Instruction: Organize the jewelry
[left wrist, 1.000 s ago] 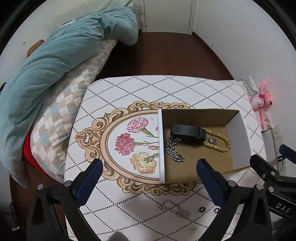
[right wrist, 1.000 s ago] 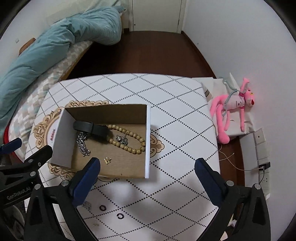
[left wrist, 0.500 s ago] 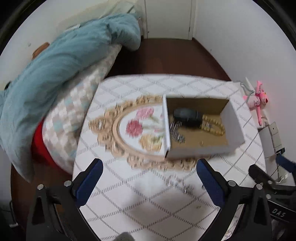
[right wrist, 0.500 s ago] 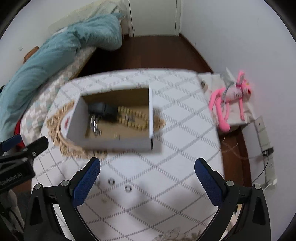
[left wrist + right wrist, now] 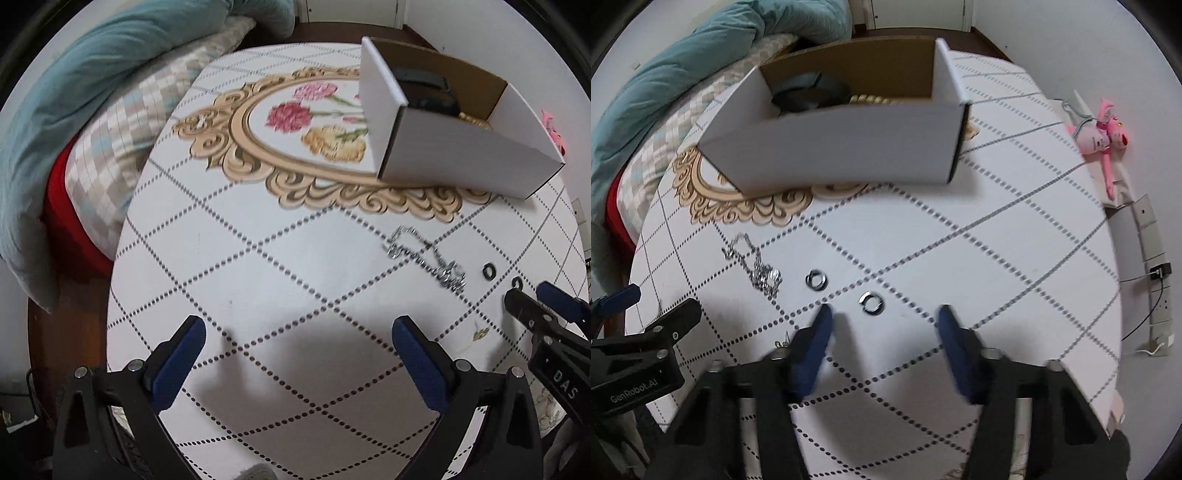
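A white cardboard box stands on the patterned table, holding a black band and tan beads. On the table in front of it lie a silver chain, two silver rings and a small gold piece. My right gripper is open, low over the table, with the nearer ring just ahead between its fingers. My left gripper is open and empty, left of the chain.
A teal blanket and a checked pillow lie off the table's left edge. A pink plush toy and a power strip are on the floor at the right.
Both grippers have dropped low toward the table's near side. The box now sits far ahead. The right gripper's fingers have narrowed around the nearer ring.
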Demonstrator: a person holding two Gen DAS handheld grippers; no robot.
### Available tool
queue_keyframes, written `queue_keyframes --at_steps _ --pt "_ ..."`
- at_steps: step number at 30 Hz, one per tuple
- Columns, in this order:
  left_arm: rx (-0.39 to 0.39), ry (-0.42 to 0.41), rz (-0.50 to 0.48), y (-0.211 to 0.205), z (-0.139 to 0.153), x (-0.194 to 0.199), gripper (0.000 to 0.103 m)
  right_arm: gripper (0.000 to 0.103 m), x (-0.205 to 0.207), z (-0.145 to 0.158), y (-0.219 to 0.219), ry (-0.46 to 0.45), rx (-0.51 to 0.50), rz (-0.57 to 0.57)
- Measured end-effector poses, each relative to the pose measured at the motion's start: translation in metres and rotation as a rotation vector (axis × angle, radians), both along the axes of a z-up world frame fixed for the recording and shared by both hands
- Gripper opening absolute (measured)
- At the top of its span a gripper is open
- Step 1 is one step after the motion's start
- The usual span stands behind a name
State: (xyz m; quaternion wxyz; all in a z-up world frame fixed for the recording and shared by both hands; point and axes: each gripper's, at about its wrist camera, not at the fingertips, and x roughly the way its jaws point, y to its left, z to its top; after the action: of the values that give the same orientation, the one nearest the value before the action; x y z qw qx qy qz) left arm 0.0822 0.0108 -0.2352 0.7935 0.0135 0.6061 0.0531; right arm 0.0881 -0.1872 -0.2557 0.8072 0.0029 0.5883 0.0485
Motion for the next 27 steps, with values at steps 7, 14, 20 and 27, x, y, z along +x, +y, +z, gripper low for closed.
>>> queue_keyframes --at_steps 7,14,20,27 --pt "0.002 -0.014 0.002 -0.003 0.0 -0.004 0.103 0.011 -0.004 0.001 0.004 -0.052 0.015 0.009" --pt "-0.084 -0.057 -0.059 -0.037 0.011 -0.016 0.102 0.0 -0.011 0.014 -0.027 -0.047 0.07 -0.056" --pt "-0.116 -0.064 -0.166 -0.078 0.007 -0.023 0.085 0.0 -0.022 0.015 -0.063 -0.037 0.095 -0.135" --pt "-0.094 -0.059 -0.216 -0.109 -0.001 -0.024 0.041 0.001 -0.029 0.008 -0.091 0.006 0.099 -0.208"
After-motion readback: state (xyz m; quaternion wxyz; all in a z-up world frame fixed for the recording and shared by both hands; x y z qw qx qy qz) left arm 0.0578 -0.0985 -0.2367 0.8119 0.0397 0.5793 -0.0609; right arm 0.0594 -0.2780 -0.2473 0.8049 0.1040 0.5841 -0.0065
